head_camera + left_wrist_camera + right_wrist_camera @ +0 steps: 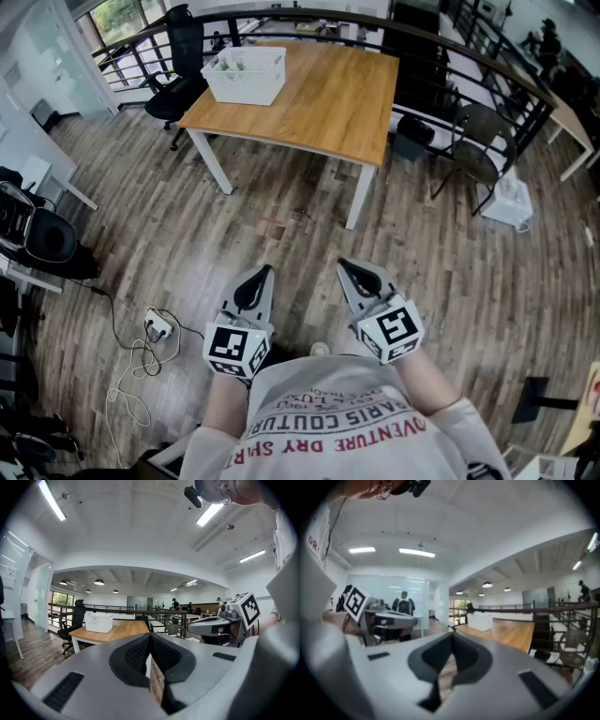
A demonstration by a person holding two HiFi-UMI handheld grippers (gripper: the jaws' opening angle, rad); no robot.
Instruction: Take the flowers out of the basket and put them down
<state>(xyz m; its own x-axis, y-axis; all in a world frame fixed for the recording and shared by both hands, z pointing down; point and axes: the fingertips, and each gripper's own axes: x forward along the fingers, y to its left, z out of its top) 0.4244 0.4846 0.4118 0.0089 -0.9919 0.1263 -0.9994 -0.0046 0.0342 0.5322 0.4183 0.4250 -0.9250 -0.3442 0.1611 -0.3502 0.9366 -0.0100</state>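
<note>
Open-plan office with a wood plank floor [187,234] and a dark railing [441,47] running round the back. Wooden counter [323,108] stands well ahead of the person. The white basket [246,75] sits at its far left end, near a black office chair [178,66]. Some pale greenish stuff [234,62] shows inside the basket, honestly too small to call it flowers for sure.

Readable writing: the shirt [337,422] has red print, upside down from the head view. It's something like "PARIS COUTUR" and next to it "VENTURE DRY SH", with the ends cut off. Each tool carries a cube with black-and-white square markers on its faces.

Pose-wise, both tools are held low, close to the chest, side by side with a gap between them. They point forward towards the counter, roughly level and dipped just a touch, with the tips angled slightly in towards each other. Forearms are tucked in by the body.

Left tool [262,277] has its jaws pressed together with nothing in them. Right tool [349,270] is the same, pads meeting and empty. Both are well apart from the basket. Off to the left, a white power strip [157,326] lies on the floor with its cable looping around.
</note>
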